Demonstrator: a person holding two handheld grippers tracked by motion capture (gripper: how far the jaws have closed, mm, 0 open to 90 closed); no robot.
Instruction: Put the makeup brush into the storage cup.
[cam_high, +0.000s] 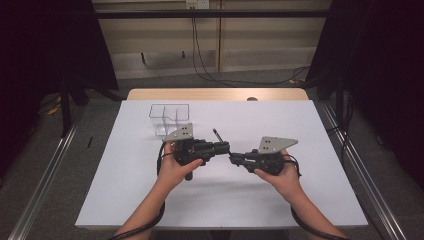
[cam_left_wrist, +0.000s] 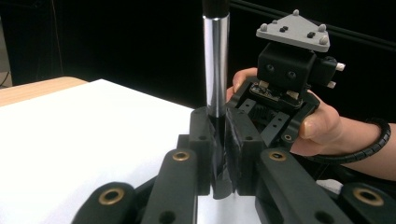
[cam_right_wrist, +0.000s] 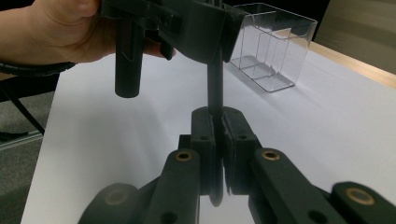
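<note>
Nearest the person's edge of the white table (cam_high: 150, 200), two forearms come in and the hands meet just this side of the clear plastic organizer box (cam_high: 171, 120). Between them is a pen (cam_left_wrist: 216, 70), chrome barrel with black ends, and both tools are on it! The left gripper (cam_left_wrist: 219, 140) has its jaws clamped on the lower barrel, the shiny part rising straight up out of the pads in its own view. The right gripper (cam_right_wrist: 218, 135) is pinched tight on the dark, thinner end, which runs on up into the left tool ahead of it. From the high view the pen (cam_high: 218, 136) sits off the table, its black tip angling away toward the box, well short of it.

Beyond the hands, the organizer box stands upright on the sheet, its compartments looking empty as far as the clear walls show. Farther still, the wooden table edge (cam_high: 215, 94) and cables (cam_high: 205, 65) trailing on the floor.

So where are we? My read: pen picked up and shared between two grips, a handover or a pull-apart in progress. Dropping it into a compartment looks to be not yet done.
</note>
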